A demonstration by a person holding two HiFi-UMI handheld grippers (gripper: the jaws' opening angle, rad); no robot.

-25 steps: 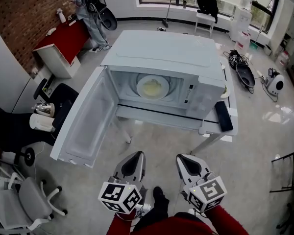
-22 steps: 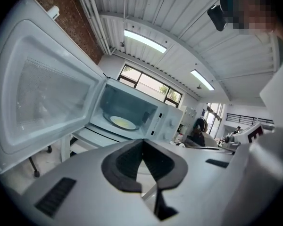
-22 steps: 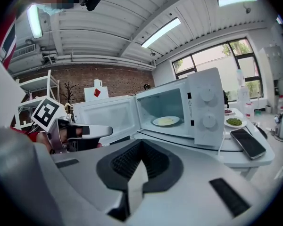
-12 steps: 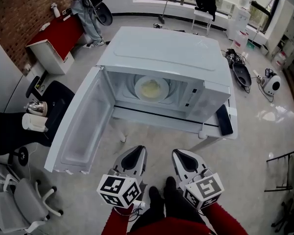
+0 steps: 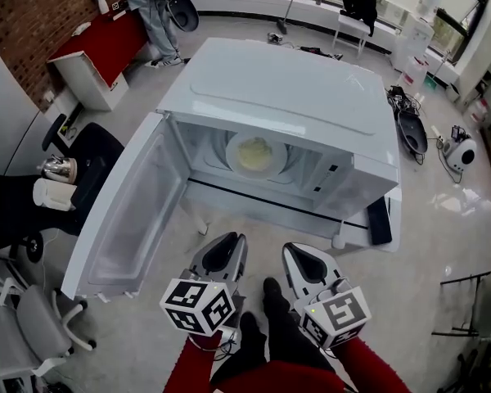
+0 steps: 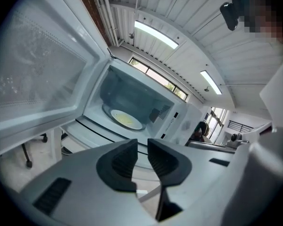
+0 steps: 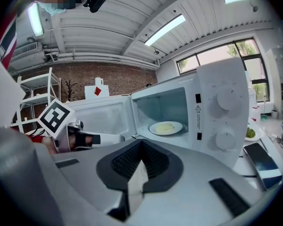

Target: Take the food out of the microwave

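The white microwave (image 5: 278, 97) stands with its door (image 5: 131, 211) swung wide to the left. Inside, a white plate of pale yellow food (image 5: 255, 154) lies on the turntable; it also shows in the left gripper view (image 6: 125, 120) and the right gripper view (image 7: 165, 127). Both grippers hover in front of the opening, short of the plate. My left gripper (image 5: 227, 248) (image 6: 142, 146) has its jaws opening, a narrow gap between them and nothing in it. My right gripper (image 5: 299, 254) (image 7: 141, 144) is shut, pads together, empty.
A black phone (image 5: 379, 219) (image 7: 261, 159) lies on the white table (image 5: 356, 234) to the right of the microwave. An office chair (image 5: 33, 334), a kettle (image 5: 57, 169) and a red-topped cabinet (image 5: 94, 43) stand at the left. A person (image 5: 151, 6) stands at the far back.
Both grippers and the head view have moved closer to the open microwave. The plate and the door have not moved.
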